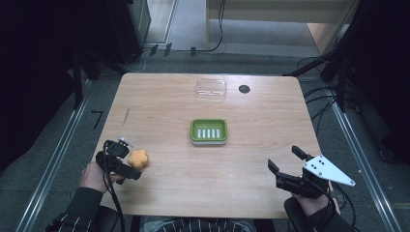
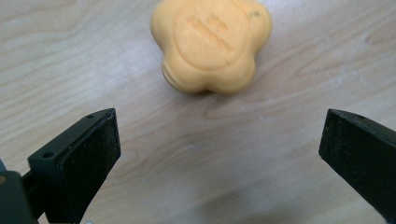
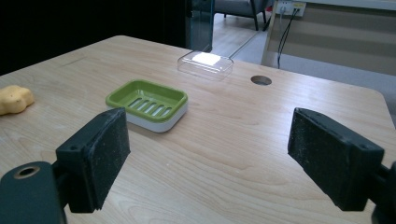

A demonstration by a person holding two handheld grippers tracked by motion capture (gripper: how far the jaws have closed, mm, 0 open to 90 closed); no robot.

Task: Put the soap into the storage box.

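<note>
An orange flower-shaped soap (image 1: pixel 139 158) lies near the table's left front edge. My left gripper (image 1: pixel 125 158) stands open just left of it, jaws wide apart. In the left gripper view the soap (image 2: pixel 211 44) sits on bare wood a little ahead of the left gripper (image 2: pixel 219 130), not between the jaws. A green slotted soap dish (image 1: pixel 209 122) rests empty at the table's middle. My right gripper (image 1: pixel 285 158) hovers open at the front right, holding nothing. Its own view looks past the right gripper (image 3: pixel 212 135) at the dish (image 3: pixel 116 98) and the soap (image 3: pixel 14 99) far left.
A clear plastic lid (image 1: pixel 211 88) lies at the back of the table, with a round cable hole (image 1: pixel 244 89) to its right. The lid (image 3: pixel 205 63) and the hole (image 3: pixel 261 80) sit behind the dish in the right gripper view. Dark floor and cables surround the table.
</note>
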